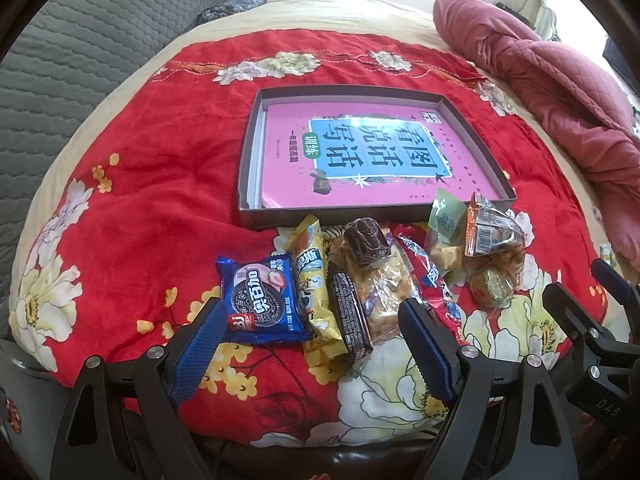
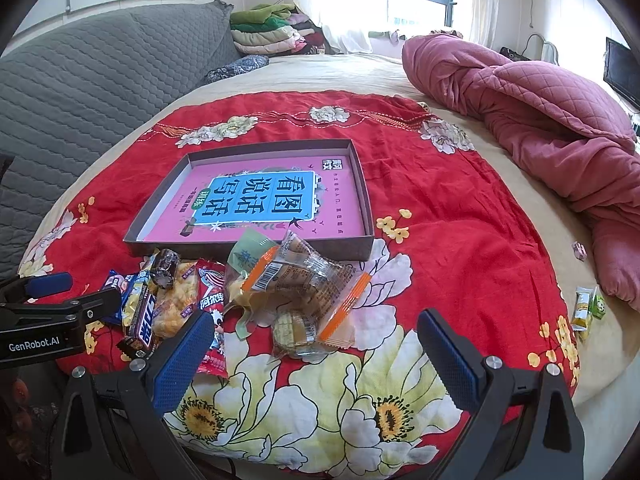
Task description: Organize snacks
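Observation:
A pile of wrapped snacks lies on a red floral cloth [image 1: 132, 208] in front of a shallow dark box [image 1: 256, 216] that holds a pink book [image 1: 360, 148]. The pile includes a blue Oreo pack [image 1: 262, 300], a yellow packet [image 1: 314, 280], a dark chocolate bar [image 1: 352, 312] and clear-wrapped pastries [image 2: 304, 280]. My left gripper [image 1: 316, 332] is open just in front of the Oreo pack and the bar. My right gripper [image 2: 316, 344] is open, its fingers either side of the pastries, near them. The box also shows in the right wrist view [image 2: 256, 246].
A crumpled pink quilt [image 2: 540, 112] lies at the right on the bed. Two small snack packets [image 2: 586, 306] lie apart at the right edge of the cloth. A grey quilted headboard [image 2: 92, 80] stands at the left, folded clothes [image 2: 272, 28] behind.

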Available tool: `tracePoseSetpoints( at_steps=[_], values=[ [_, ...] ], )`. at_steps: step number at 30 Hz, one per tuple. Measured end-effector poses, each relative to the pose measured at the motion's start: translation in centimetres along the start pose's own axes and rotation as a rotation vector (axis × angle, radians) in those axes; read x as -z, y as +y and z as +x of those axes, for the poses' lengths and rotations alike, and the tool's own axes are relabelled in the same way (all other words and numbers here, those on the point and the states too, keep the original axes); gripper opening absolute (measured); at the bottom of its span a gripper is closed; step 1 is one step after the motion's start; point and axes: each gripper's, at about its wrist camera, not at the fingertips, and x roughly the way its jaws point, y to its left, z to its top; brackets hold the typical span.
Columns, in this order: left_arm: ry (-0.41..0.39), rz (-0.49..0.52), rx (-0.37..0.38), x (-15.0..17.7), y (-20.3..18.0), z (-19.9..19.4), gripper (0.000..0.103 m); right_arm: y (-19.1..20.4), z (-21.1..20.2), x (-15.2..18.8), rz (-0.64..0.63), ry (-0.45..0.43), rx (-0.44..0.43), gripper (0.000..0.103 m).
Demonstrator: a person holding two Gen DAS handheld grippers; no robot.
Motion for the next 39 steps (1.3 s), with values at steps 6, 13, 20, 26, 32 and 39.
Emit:
tracePoseSetpoints(
  at_steps=[6,13,20,26,32,39],
  values=[
    [0.006,-0.009,0.006,0.0,0.2,0.3,0.088,-0.1,0.1,-0.1,-0.013,-0.011,0.002,0.102],
    [0.029,-0.021,0.015,-0.1,0.4,0.9,0.088,-0.4,0.5,-0.2,-0.013,-0.007,-0.018,0.102],
    [0.044,-0.020,0.021,-0.6,0.2,1.7,0.088,-0.5,1.1,-0.4,-0.011,-0.002,-0.039,0.102],
    [0.053,-0.021,0.045,-1.2,-0.2,2.4,0.088,-1.2,2.5,-0.6,0.000,0.017,-0.049,0.102],
    [0.084,-0.035,0.082,-1.9,-0.4,3.5,0.088,-1.4,4.0,-1.1,-0.046,0.022,-0.036,0.102],
    [0.121,-0.054,0.115,-2.6,-0.6,4.7,0.088,-1.2,6.2,-1.3,-0.115,0.041,-0.049,0.102]
  ],
)
